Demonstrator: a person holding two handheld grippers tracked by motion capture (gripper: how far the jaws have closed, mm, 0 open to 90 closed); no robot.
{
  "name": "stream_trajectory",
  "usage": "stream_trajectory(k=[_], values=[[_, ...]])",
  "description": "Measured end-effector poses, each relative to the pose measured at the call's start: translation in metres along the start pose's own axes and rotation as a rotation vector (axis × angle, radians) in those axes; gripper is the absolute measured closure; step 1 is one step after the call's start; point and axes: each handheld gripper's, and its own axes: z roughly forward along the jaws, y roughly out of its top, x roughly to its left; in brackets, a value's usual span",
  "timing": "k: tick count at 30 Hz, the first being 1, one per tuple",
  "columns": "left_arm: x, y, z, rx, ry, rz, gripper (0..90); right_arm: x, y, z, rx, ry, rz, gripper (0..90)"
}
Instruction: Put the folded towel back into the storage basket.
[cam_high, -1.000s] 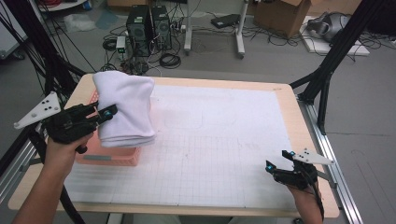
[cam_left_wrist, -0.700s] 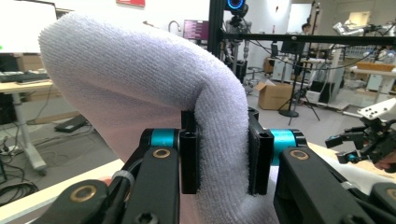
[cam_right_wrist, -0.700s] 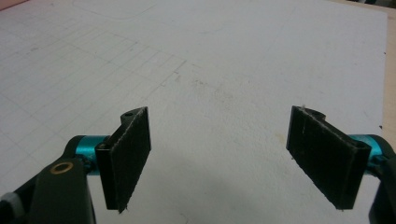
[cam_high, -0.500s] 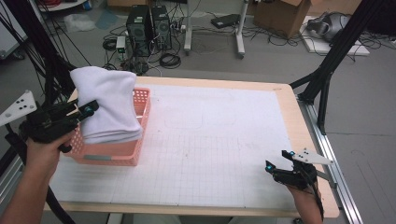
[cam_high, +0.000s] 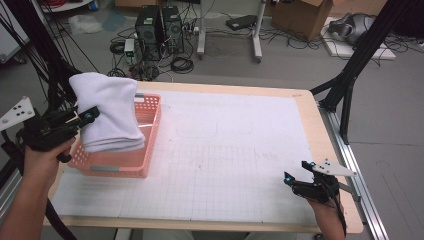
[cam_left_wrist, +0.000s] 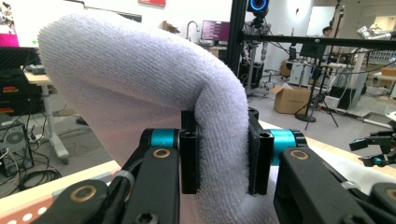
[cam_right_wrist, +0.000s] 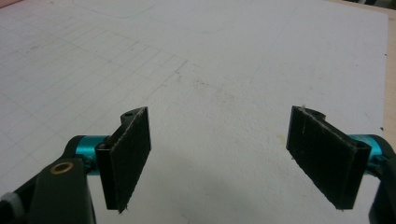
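A folded white towel (cam_high: 107, 112) hangs in the air over the left side of a pink plastic basket (cam_high: 150, 145). My left gripper (cam_high: 82, 119) is shut on the towel's edge, and the left gripper view shows the thick terry cloth (cam_left_wrist: 140, 79) pinched between the two black jaws and arching up over them. My right gripper (cam_high: 299, 172) rests low near the table's front right corner. In the right gripper view its pads (cam_right_wrist: 128, 149) stand wide apart over the white gridded mat (cam_right_wrist: 210, 70), with nothing between them.
The white gridded mat (cam_high: 240, 145) covers most of the wooden table (cam_high: 320, 125). A black frame leg (cam_high: 350, 75) stands past the right edge. Computer towers (cam_high: 160, 25), cables and a cardboard box (cam_high: 305, 15) lie on the floor behind the table.
My left gripper has carried the towel to the left, uncovering the right part of the pink basket. The right gripper has stayed where it was.
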Motion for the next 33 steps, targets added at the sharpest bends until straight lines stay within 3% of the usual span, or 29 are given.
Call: stream_trajectory(k=[15, 33], values=[[0.025, -0.025, -0.009, 0.026, 0.045, -0.058, 71.9, 0.000, -0.001, 0.000, 0.008, -0.006, -0.001, 20.8], [0.041, -0.057, -0.013, 0.075, 0.086, -0.108, 71.8, 0.002, -0.001, 0.001, 0.016, -0.007, -0.004, 20.8]])
